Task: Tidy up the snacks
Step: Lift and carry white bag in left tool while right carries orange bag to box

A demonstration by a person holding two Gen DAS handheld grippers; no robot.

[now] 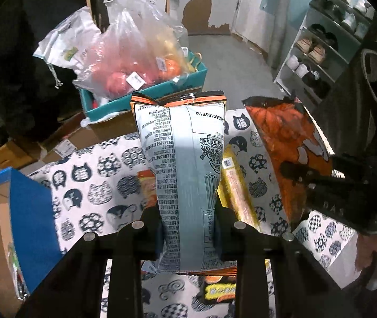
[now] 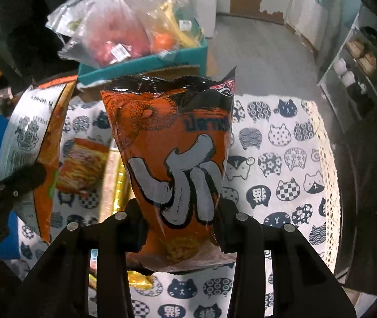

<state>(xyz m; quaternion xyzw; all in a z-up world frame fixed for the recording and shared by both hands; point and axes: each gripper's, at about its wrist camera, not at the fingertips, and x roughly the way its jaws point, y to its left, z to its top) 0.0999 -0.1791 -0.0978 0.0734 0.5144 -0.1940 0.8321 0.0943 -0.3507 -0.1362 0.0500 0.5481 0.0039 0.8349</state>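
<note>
My left gripper (image 1: 188, 234) is shut on a pale blue snack bag (image 1: 185, 169), printed back side up, held above the cat-print tablecloth (image 1: 95, 175). My right gripper (image 2: 180, 228) is shut on an orange squid-print snack bag (image 2: 175, 159), also lifted above the cloth. Each held bag shows in the other view: the orange bag at the right (image 1: 289, 145), the blue bag at the left (image 2: 29, 137). A yellow packet (image 1: 237, 193) and an orange noodle packet (image 2: 82, 164) lie on the cloth beneath. A dark orange packet (image 1: 219, 288) lies near the front edge.
A teal box (image 1: 146, 98) with clear bags of fruit (image 1: 135, 53) stands behind the table on cardboard boxes (image 1: 63, 143). A blue box (image 1: 29, 225) is at the left. A shoe rack (image 1: 329, 39) stands at the right wall.
</note>
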